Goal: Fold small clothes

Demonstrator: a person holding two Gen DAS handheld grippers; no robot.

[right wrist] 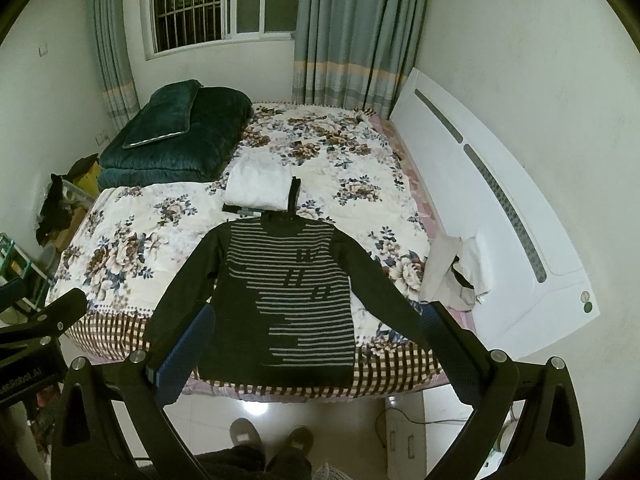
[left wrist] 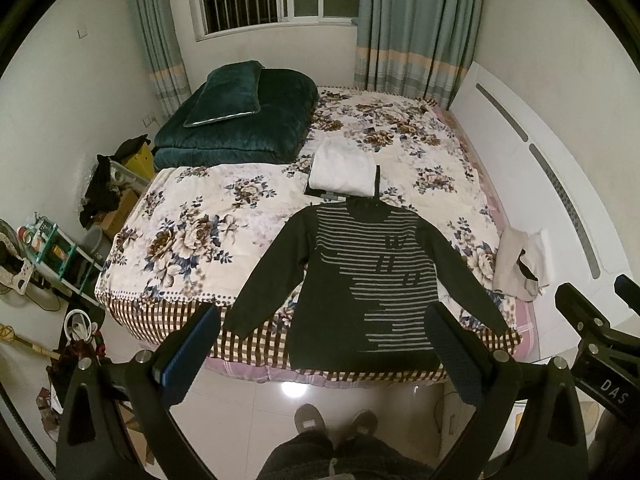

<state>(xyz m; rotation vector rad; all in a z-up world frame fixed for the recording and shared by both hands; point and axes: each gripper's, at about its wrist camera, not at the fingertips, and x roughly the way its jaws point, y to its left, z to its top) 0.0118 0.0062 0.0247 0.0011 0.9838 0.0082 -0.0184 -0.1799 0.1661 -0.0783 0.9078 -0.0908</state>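
Observation:
A dark sweater with grey stripes (left wrist: 360, 280) lies flat, front up, sleeves spread, at the near edge of the flowered bed (left wrist: 192, 216); it also shows in the right wrist view (right wrist: 280, 300). My left gripper (left wrist: 326, 350) is open and empty, held above the floor in front of the sweater's hem. My right gripper (right wrist: 316, 350) is open and empty, likewise short of the hem. A folded white garment (left wrist: 342, 172) lies behind the sweater's collar. A crumpled beige and white garment (left wrist: 520, 260) lies at the bed's right edge.
A folded dark green quilt with a pillow (left wrist: 240, 120) sits at the bed's far left. A white headboard (right wrist: 500, 208) runs along the right. Clutter and a shelf (left wrist: 52, 248) stand on the floor at left. The person's feet (left wrist: 336, 420) are on the tiles.

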